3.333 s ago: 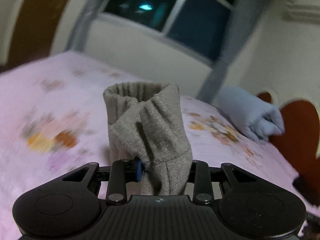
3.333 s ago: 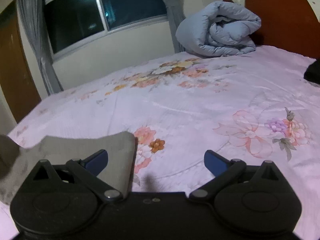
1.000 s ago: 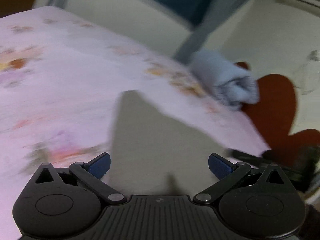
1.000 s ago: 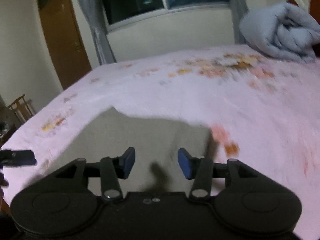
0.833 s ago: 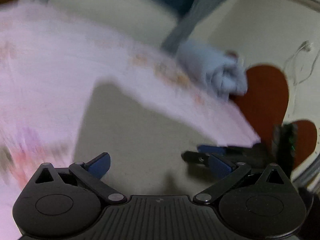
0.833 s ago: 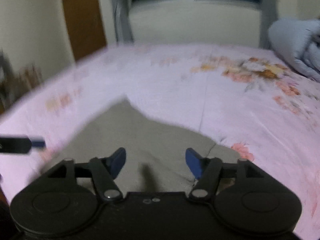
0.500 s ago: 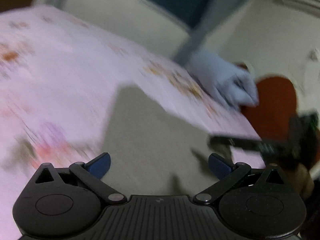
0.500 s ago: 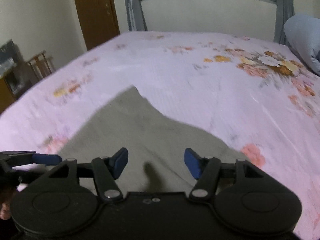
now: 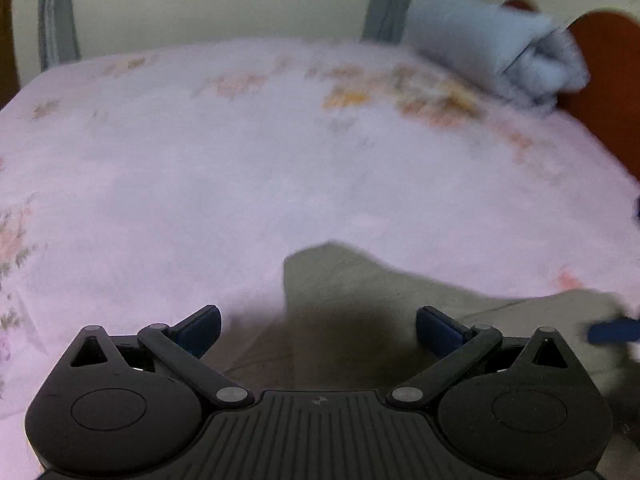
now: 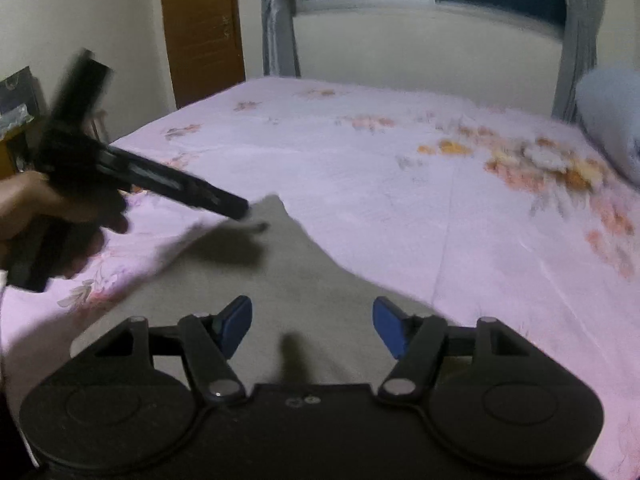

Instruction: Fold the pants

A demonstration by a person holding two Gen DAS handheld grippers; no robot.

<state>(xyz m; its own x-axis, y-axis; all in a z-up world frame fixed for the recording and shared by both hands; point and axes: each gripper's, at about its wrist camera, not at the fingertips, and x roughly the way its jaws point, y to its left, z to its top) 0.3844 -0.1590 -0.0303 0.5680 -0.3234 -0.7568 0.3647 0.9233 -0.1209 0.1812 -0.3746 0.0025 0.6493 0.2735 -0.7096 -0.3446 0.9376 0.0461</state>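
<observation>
The grey pants (image 10: 288, 280) lie flat on the pink floral bed sheet (image 10: 400, 184), with one pointed corner toward the window. In the left wrist view the pants (image 9: 360, 304) lie just ahead of my open, empty left gripper (image 9: 318, 328). My right gripper (image 10: 312, 326) is open and empty, low over the near part of the pants. In the right wrist view the left gripper (image 10: 236, 210) reaches in from the left, held in a hand, its tip above the pants' far corner. A blue fingertip (image 9: 612, 332) of the right gripper shows at the right edge of the left wrist view.
A rolled blue-grey duvet (image 9: 492, 48) lies at the head of the bed by the red-brown headboard (image 9: 608, 80). A window with grey curtains (image 10: 276, 20) and a wooden door (image 10: 200, 24) stand behind the bed. Dark furniture (image 10: 16, 100) stands at the far left.
The left gripper, earlier shut on bunched grey cloth, has let go and stands open. It has swung leftward over the pants' far corner. The right gripper has opened a little wider.
</observation>
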